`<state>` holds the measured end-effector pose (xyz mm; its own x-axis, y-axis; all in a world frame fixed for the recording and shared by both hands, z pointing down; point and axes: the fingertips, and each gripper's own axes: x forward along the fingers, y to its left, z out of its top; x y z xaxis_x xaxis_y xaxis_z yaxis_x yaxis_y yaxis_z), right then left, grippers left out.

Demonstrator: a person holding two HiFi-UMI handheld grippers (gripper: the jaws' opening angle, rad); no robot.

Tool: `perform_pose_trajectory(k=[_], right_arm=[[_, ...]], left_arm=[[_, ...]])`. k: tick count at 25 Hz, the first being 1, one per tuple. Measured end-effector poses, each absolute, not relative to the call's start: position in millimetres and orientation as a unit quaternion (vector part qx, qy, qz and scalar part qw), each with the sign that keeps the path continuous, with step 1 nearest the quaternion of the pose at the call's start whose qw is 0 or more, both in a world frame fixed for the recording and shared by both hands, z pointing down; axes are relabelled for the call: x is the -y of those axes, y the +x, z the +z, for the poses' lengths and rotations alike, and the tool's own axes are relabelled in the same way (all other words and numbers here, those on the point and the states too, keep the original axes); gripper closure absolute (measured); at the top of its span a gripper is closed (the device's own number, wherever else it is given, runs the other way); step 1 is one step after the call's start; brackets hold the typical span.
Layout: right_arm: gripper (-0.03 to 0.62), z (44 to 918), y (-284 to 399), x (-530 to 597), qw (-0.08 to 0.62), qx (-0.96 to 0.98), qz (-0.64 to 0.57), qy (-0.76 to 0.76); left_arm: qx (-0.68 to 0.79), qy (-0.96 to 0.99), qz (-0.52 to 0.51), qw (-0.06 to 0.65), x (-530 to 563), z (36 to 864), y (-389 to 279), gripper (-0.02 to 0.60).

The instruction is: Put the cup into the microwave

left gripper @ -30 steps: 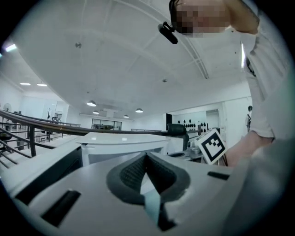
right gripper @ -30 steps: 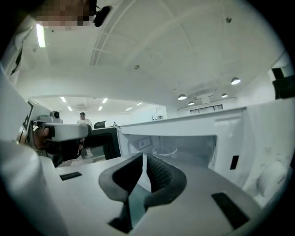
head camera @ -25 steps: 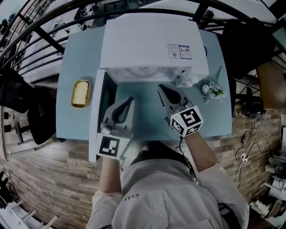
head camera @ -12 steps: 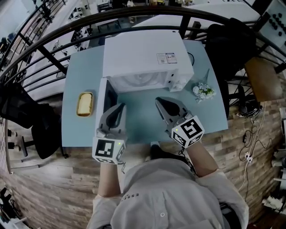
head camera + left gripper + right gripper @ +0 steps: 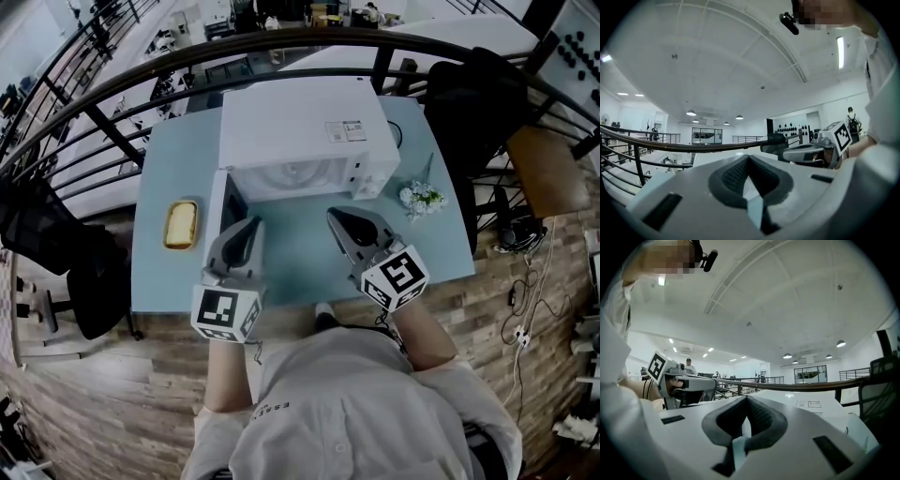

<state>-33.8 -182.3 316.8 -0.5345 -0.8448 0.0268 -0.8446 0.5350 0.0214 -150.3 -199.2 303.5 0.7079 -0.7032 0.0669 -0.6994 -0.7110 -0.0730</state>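
The white microwave (image 5: 300, 122) stands at the back of the pale blue table (image 5: 300, 248). Its door (image 5: 225, 202) hangs open to the left and the pale cavity (image 5: 291, 173) faces me. I cannot make out a cup in any view. My left gripper (image 5: 249, 227) hovers over the table in front of the door, shut and empty. My right gripper (image 5: 337, 216) hovers in front of the microwave's right half, also shut and empty. Both point level over the microwave's top toward a railing, the left gripper (image 5: 749, 157) and the right gripper (image 5: 746, 399) each with jaws meeting at the tip.
A yellow loaf-like thing in a dish (image 5: 181, 223) lies at the table's left. A small bunch of flowers (image 5: 420, 197) lies at the right. A dark curved railing (image 5: 281, 42) runs behind the table. A black chair (image 5: 56, 253) stands at the left.
Both grippers have drawn back from the microwave's opening toward the table's front edge and risen. The view has pulled back with them. Both stay shut.
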Motion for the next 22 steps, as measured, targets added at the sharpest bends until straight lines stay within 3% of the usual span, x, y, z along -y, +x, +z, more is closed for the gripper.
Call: perform_pose_trajectory(k=[22], right_arm=[[0.579,301.5,-24.8,188.3,-0.025,0.87,-0.006,0.493]], left_arm=[[-0.388,-0.92,-0.053,0.028,204.0,296.2,-144.5,0.58]])
